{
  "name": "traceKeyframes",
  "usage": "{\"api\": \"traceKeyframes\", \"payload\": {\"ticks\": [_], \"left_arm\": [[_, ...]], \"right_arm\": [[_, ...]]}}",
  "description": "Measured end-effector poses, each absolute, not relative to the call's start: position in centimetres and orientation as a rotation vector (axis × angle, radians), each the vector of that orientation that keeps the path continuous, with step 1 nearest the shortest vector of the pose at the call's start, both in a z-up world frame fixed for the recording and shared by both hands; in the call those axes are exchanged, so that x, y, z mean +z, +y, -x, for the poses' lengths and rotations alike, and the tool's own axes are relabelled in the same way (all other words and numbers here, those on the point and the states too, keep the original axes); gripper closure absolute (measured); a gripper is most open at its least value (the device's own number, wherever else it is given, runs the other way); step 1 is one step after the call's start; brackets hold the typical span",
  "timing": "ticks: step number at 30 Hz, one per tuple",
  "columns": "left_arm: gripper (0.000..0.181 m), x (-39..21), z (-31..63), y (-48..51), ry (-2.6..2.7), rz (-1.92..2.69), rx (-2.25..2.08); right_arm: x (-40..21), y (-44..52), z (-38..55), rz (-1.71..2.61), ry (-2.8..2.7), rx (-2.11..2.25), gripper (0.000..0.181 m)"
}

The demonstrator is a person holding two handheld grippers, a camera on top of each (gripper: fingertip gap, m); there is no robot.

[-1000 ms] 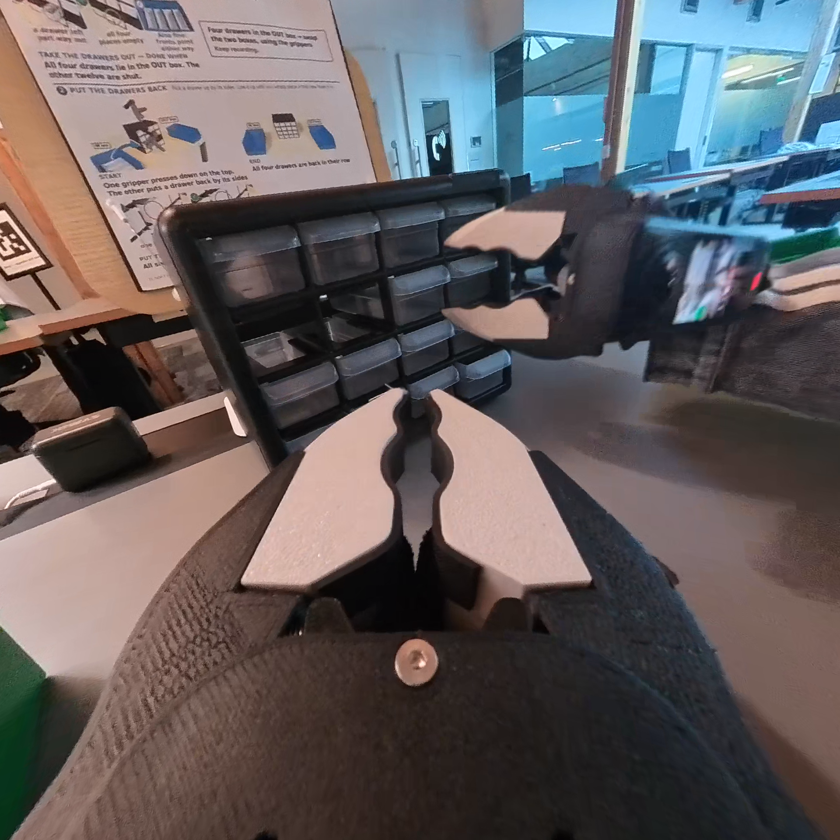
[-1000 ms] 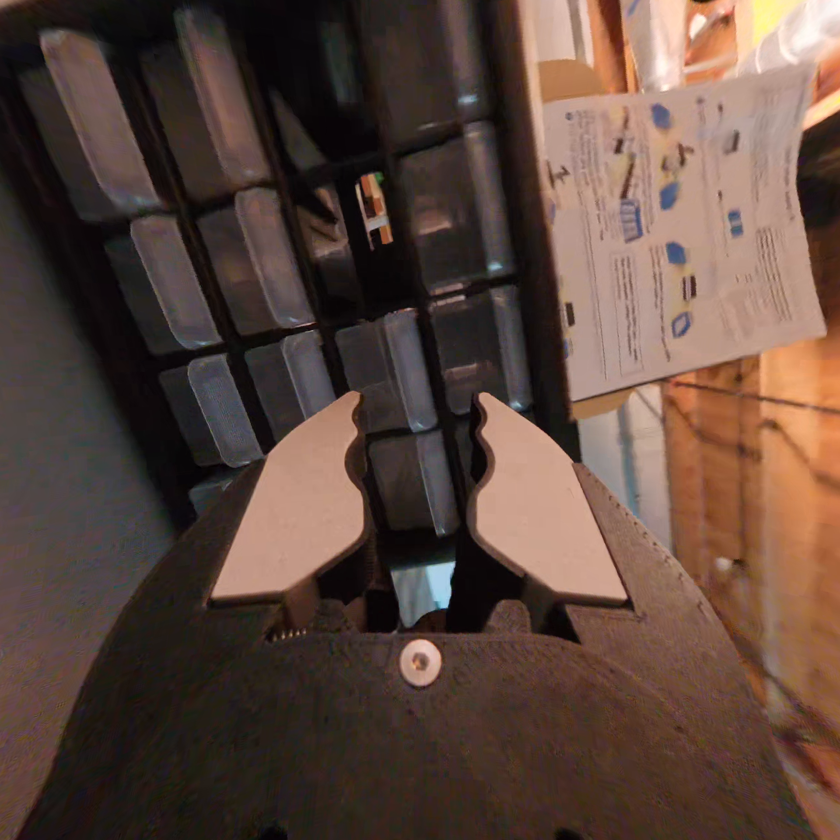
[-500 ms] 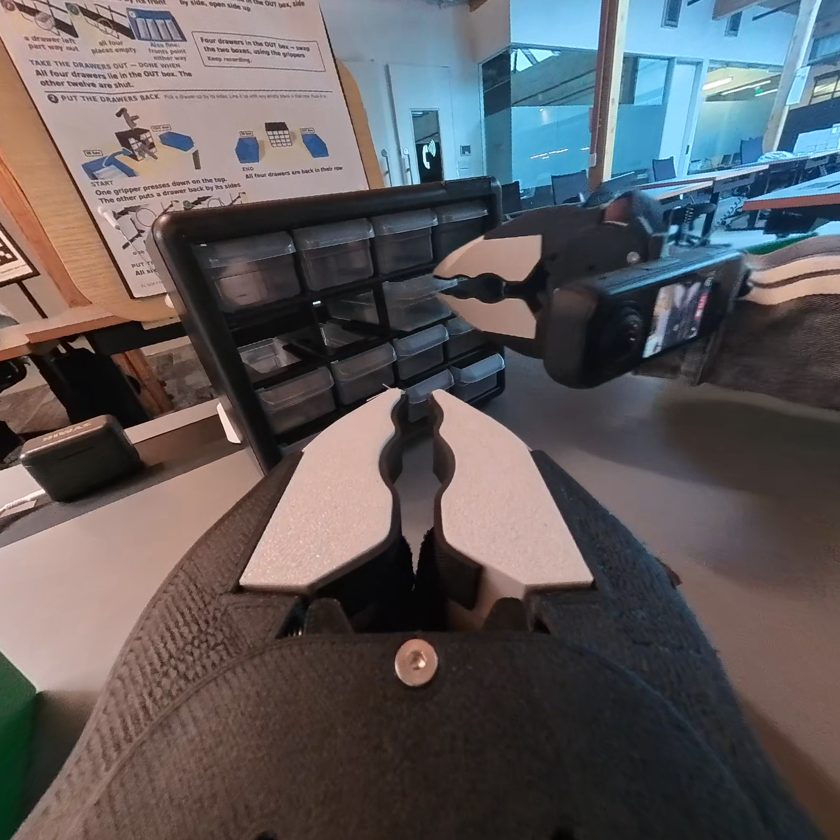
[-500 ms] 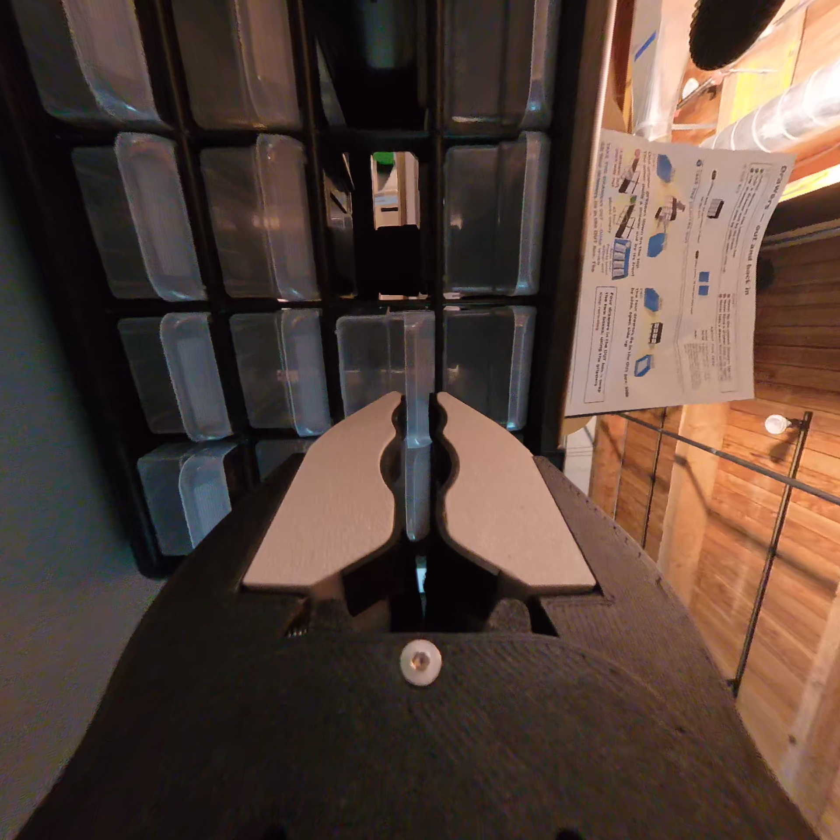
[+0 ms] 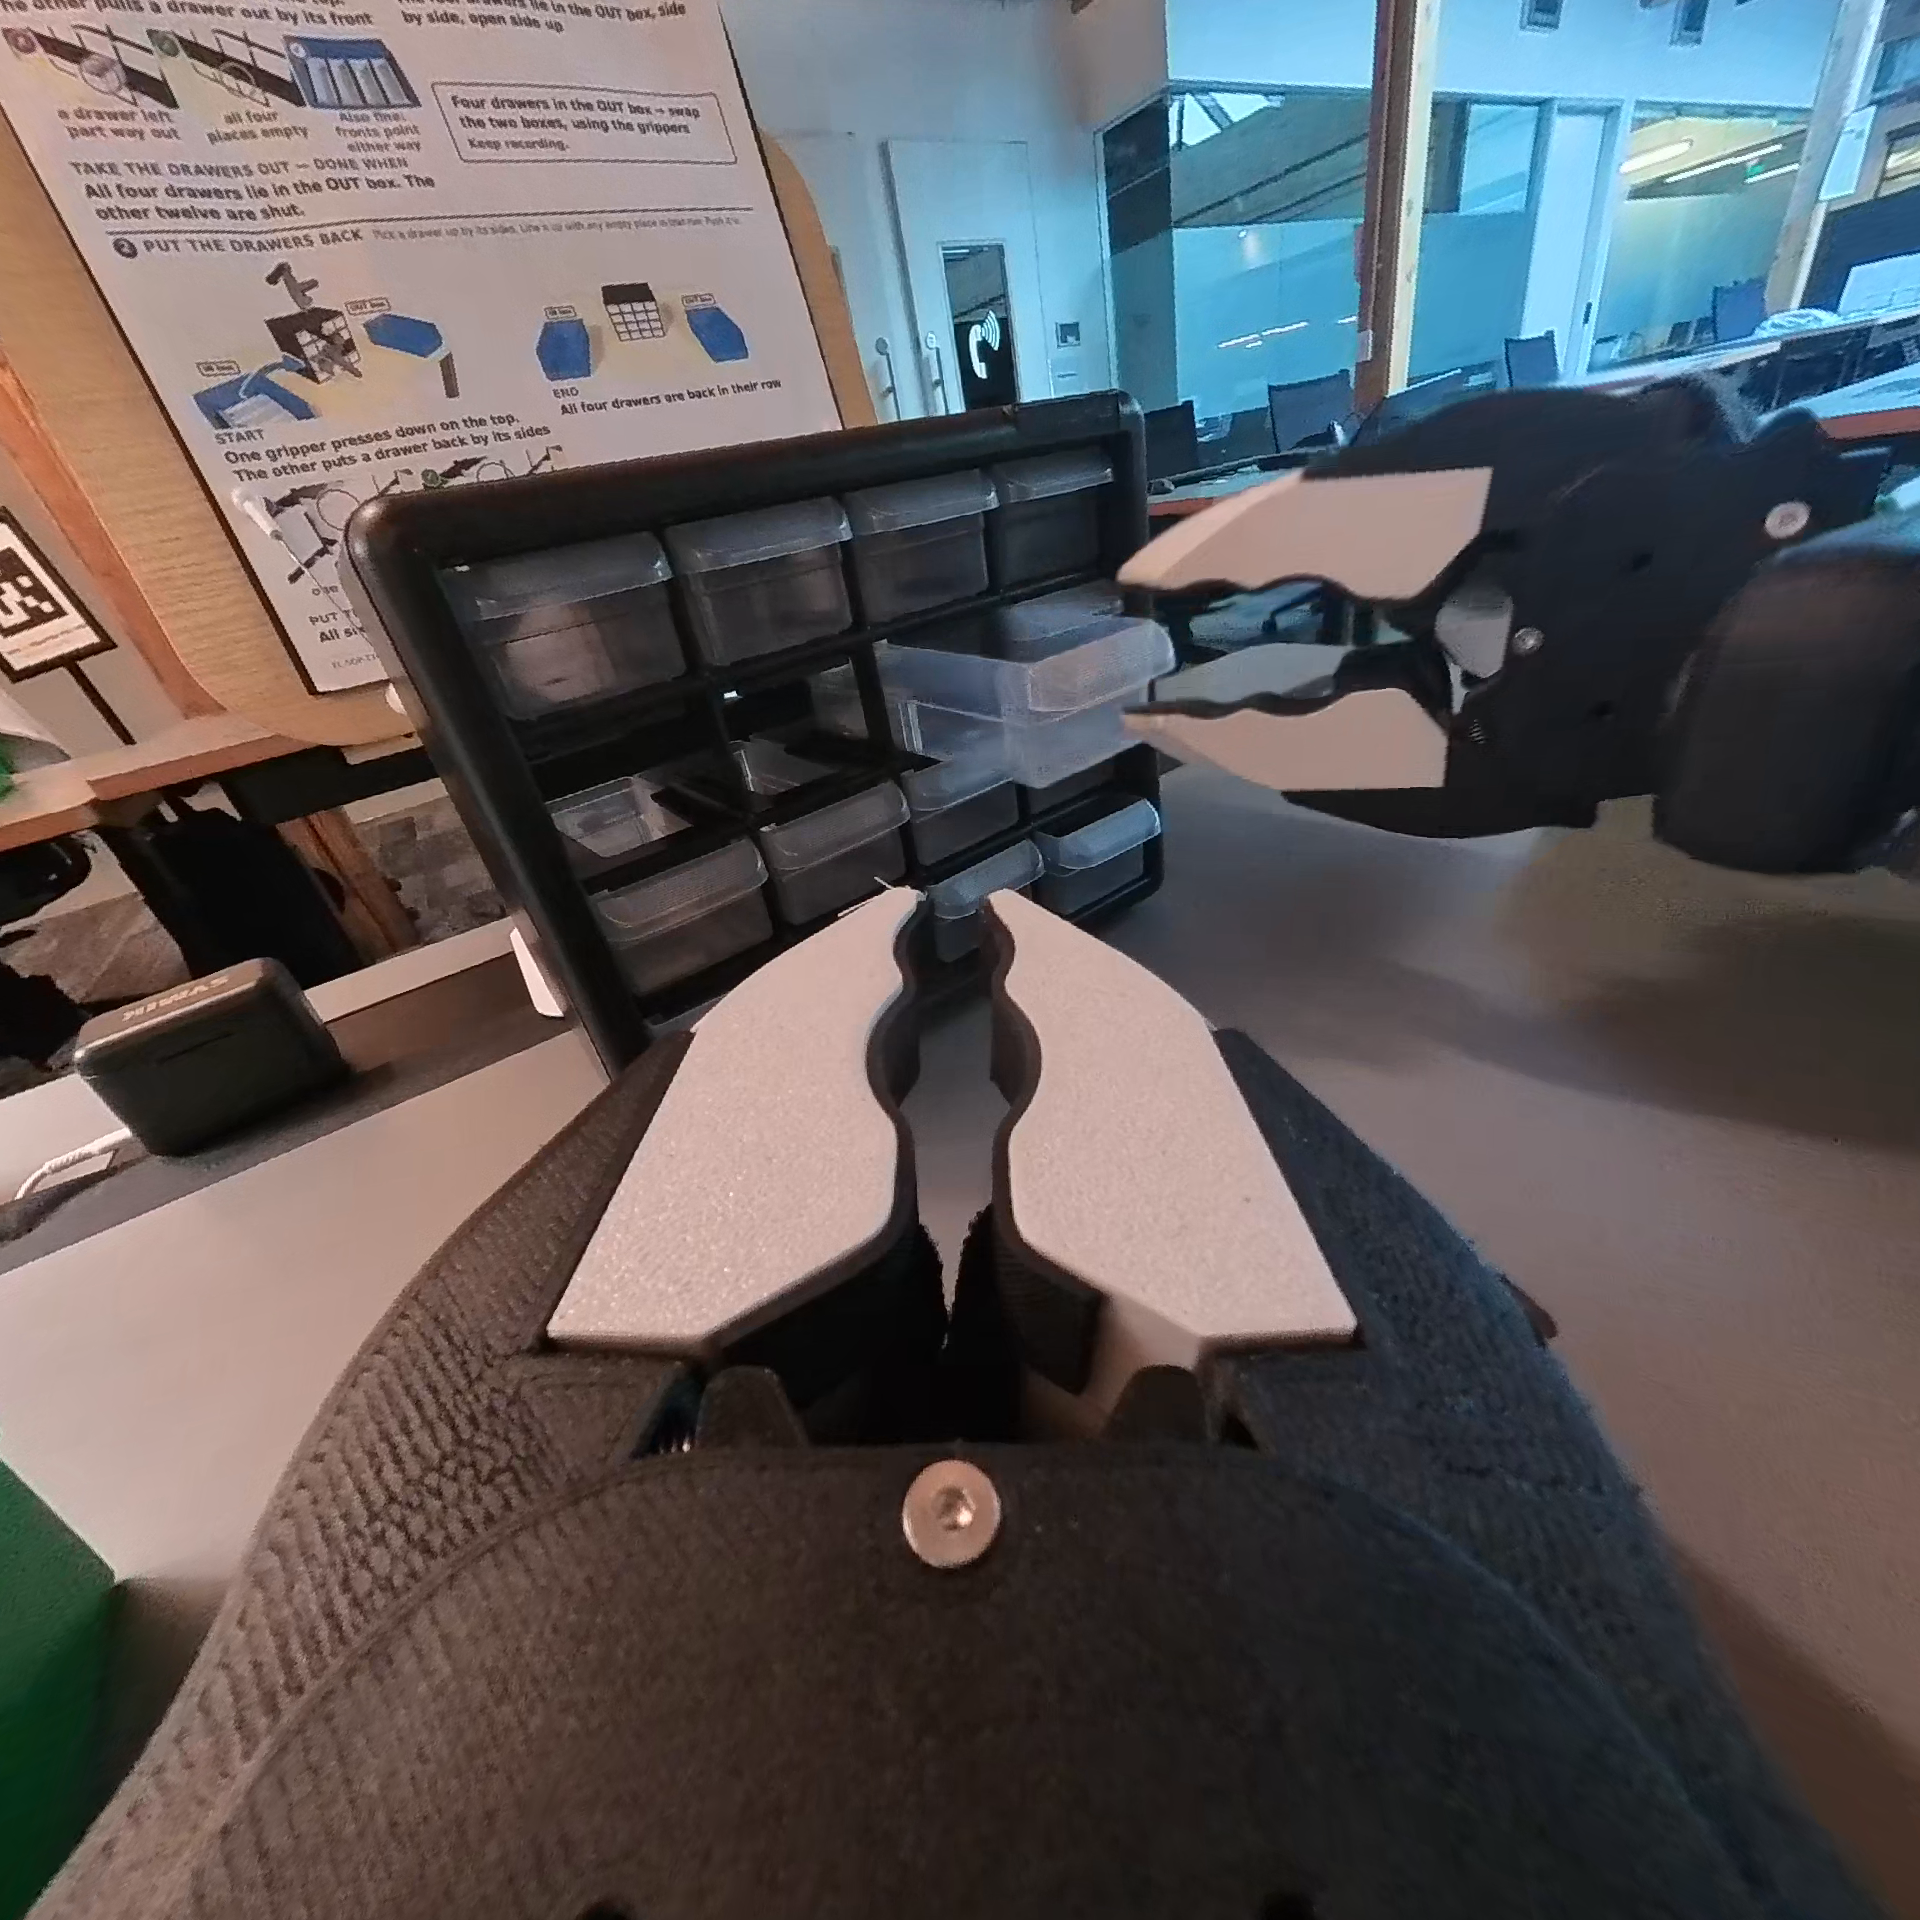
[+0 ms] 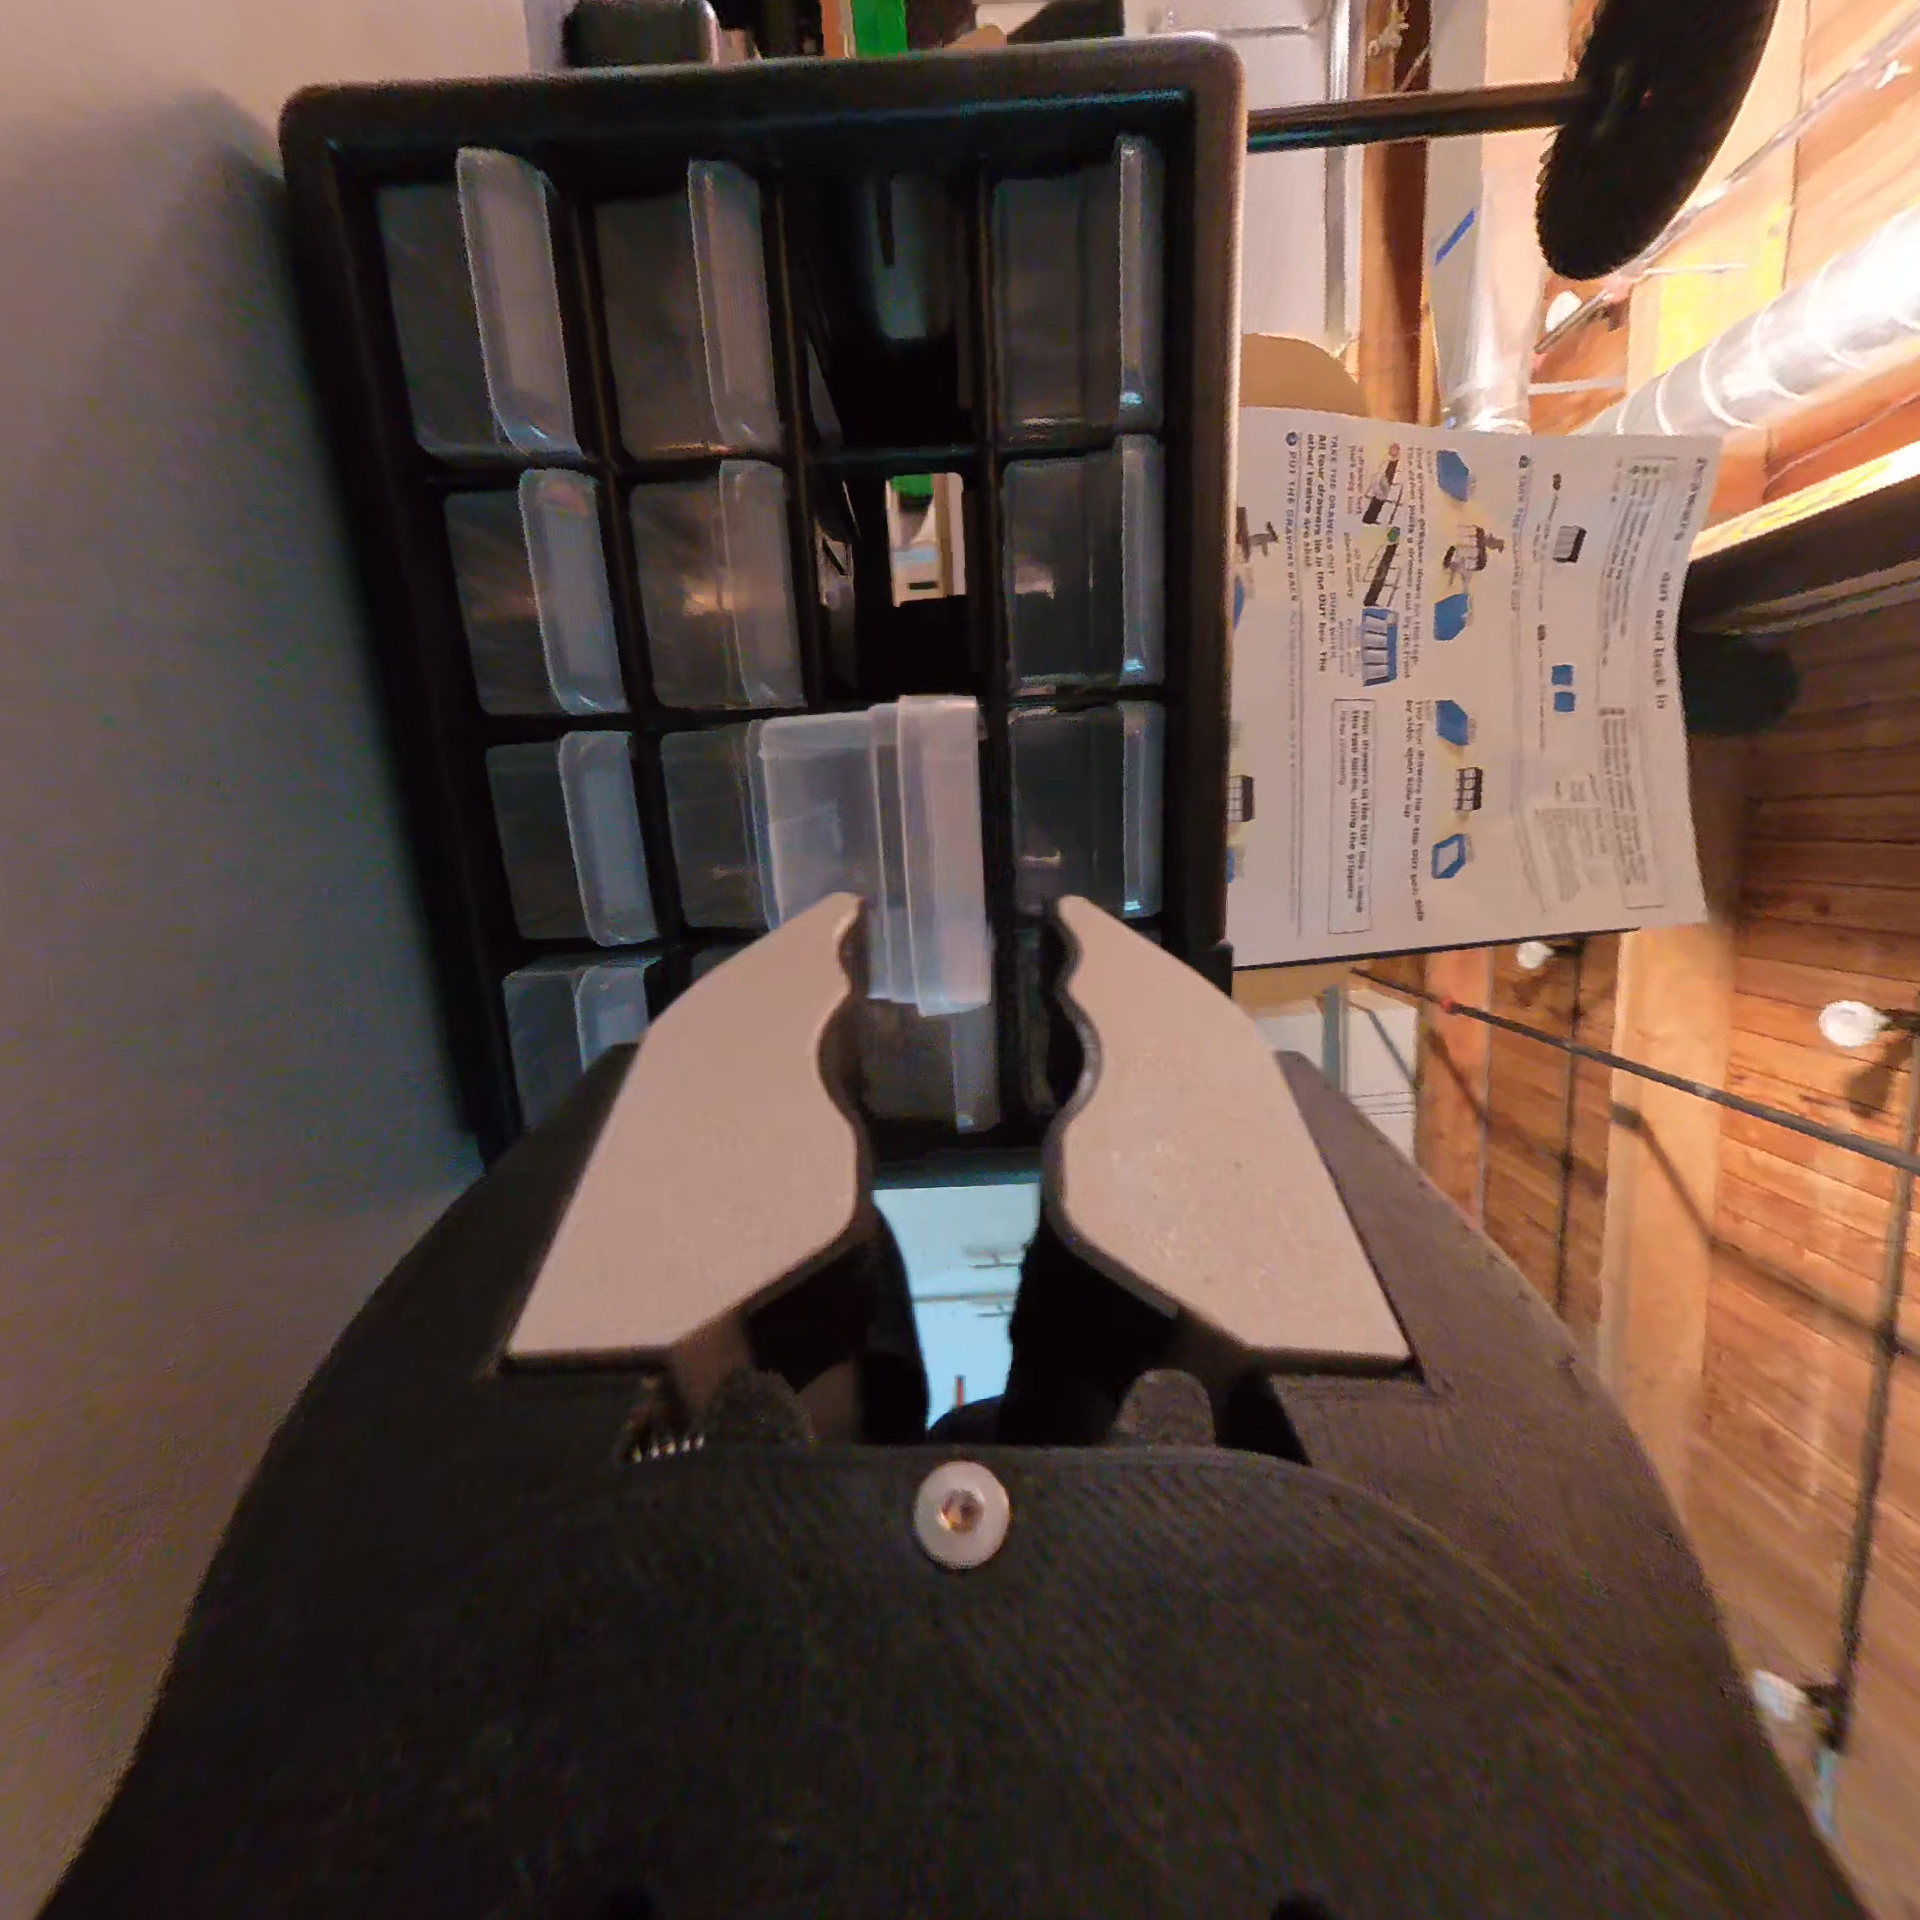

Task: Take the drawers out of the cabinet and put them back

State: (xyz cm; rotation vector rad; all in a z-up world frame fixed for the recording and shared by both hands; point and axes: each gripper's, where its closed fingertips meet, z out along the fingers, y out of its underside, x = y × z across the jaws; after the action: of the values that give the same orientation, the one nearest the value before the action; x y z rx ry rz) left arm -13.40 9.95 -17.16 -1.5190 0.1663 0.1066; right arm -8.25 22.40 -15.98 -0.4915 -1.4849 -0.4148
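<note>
The black cabinet of clear drawers stands on the grey table; in the right wrist view it appears turned sideways. One clear drawer in the second row sticks part way out, with empty places beside it. My right gripper is open, and the drawer's front lip sits between its fingertips without being pinched. My left gripper is shut and empty, low over the table in front of the cabinet's bottom row.
An instruction poster hangs behind the cabinet. A dark grey case lies on the table at the left. A green box corner shows at the lower left. A wooden wall is behind.
My right gripper closed on the drawer's front lip, pulled the drawer part way out of the cabinet, then opened. My left gripper stayed shut and barely moved.
</note>
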Motion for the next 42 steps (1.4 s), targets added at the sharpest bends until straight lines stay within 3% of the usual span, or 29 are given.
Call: {"api": "traceKeyframes", "payload": {"ticks": [4,8,9,11,13,42], "left_arm": [[0.173,-17.1,13.4,10.0,0.165,1.519,0.101],[0.173,-17.1,13.4,9.9,0.169,1.517,0.103],[0.173,-17.1,13.4,9.9,0.169,1.517,0.104],[0.173,-17.1,13.5,9.9,0.165,1.517,0.106],[0.173,-17.2,13.6,9.9,0.160,1.517,0.107],[0.173,-17.0,13.3,9.8,0.173,1.511,0.095]], "right_arm": [[-15.9,22.2,8.4,0.538,-1.486,-0.332,0.111],[-17.2,23.5,9.8,0.544,-1.526,-0.455,0.095],[-17.5,23.8,10.2,0.535,-1.529,-0.495,0.095],[-17.8,24.5,11.1,0.505,-1.540,-0.568,0.121],[-17.4,24.5,11.5,0.478,-1.542,-0.584,0.136],[-15.7,18.1,7.8,0.610,-1.828,-0.338,0.137]]}}
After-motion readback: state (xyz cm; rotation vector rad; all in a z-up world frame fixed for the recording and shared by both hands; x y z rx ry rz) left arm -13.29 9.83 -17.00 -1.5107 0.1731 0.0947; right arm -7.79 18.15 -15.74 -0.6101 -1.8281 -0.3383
